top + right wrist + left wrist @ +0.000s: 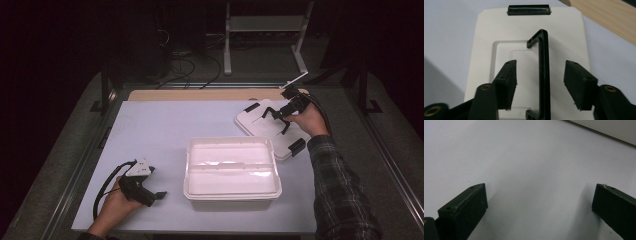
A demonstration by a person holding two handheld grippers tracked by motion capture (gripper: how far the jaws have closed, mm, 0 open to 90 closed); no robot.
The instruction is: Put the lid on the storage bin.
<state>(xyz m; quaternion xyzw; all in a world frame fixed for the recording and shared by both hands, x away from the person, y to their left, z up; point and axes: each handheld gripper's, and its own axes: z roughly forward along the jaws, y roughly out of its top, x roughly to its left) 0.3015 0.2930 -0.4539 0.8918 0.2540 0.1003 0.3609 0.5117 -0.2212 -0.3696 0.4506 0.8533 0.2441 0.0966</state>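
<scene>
Right now, quick notes:

Job in hand: right gripper [278,119] going for the black handle [543,72] on the white lid [255,126], prob. to lift it and cap the open white box [231,169].

Lid location: flat on the worktop [150,130], far right, just beside the box's far right corner; black latch clips at 2 ends, one visible at the far edge in the right gripper view [528,9].

Box location: centre of worktop, open, looks empty inside.

Right fingers: part open, one either side of the handle bar, pads [509,82] not pressing it yet. Nothing gripped.

Handle vs fingers: bar stands up from the lid recess, runs lengthwise between the fingers, nearer the left pad than the right in the right gripper view.

Doing it well: nudge sideways so the bar sits mid-gap, go down till pads cover the bar's mid length, then close square on it. Grab near the middle so the lid hangs level, not tipping to one end. Lift straight up before carrying over, else a clip may catch the box rim.

Right hand pose: forearm in plaid sleeve reaches in from the right, gripper angled down and inward over the lid, cable trailing behind.

Left gripper [159,196]: resting low on the worktop, near left corner, well apart from the box; fingers [464,210] wide open, bare worktop between them.

Left hand pose: wrapped round the gripper body, pointing toward the box.
</scene>
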